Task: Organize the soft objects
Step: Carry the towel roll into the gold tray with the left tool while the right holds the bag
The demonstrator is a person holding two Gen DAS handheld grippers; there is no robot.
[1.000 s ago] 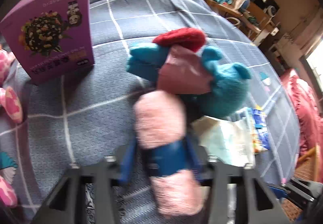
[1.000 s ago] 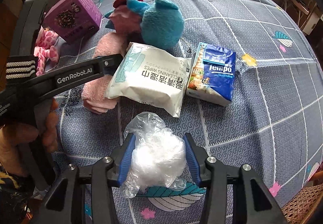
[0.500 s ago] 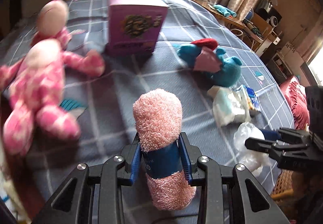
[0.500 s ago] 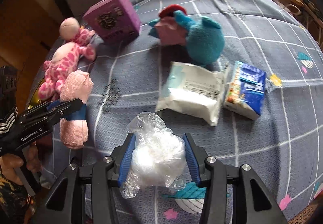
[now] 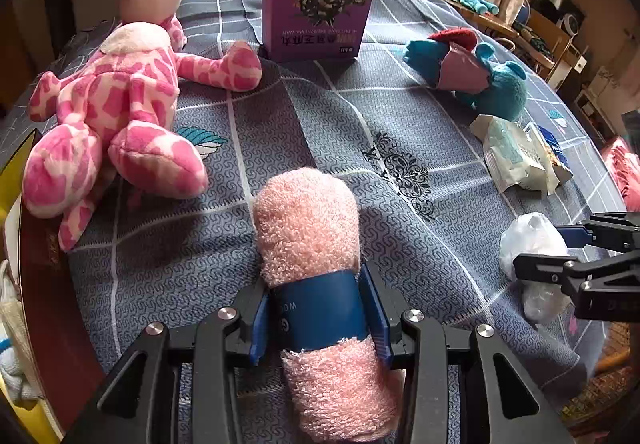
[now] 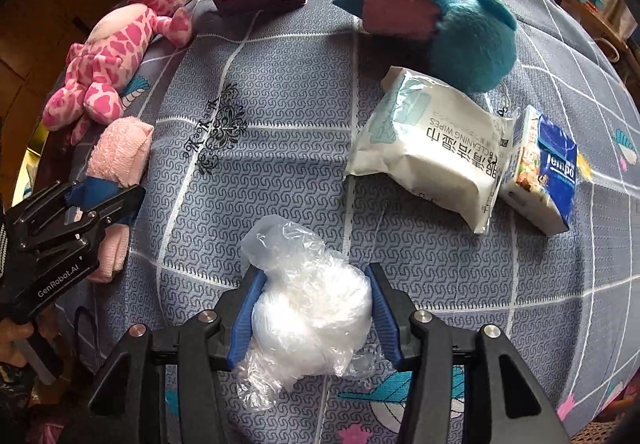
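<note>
My left gripper [image 5: 318,314] is shut on a rolled pink towel [image 5: 308,220] with a blue band, held low over the near left of the bed, just right of the pink spotted plush [image 5: 116,112]. The towel [image 6: 120,152] and left gripper [image 6: 104,204] show at the left of the right wrist view. My right gripper [image 6: 316,308] is shut on a crumpled clear plastic bag [image 6: 312,304] near the front edge; it also shows in the left wrist view [image 5: 532,240]. A teal plush [image 6: 460,32] lies at the back.
A purple box [image 5: 318,8] stands at the back. A white wipes pack [image 6: 428,148] and a blue Tempo tissue pack [image 6: 544,168] lie to the right on the grey checked bedcover [image 6: 280,92]. A dark wooden edge [image 5: 44,264] runs along the left.
My left gripper has carried the pink towel from beside the teal plush back to the near left, by the pink plush. The right gripper holds the bag about where it was.
</note>
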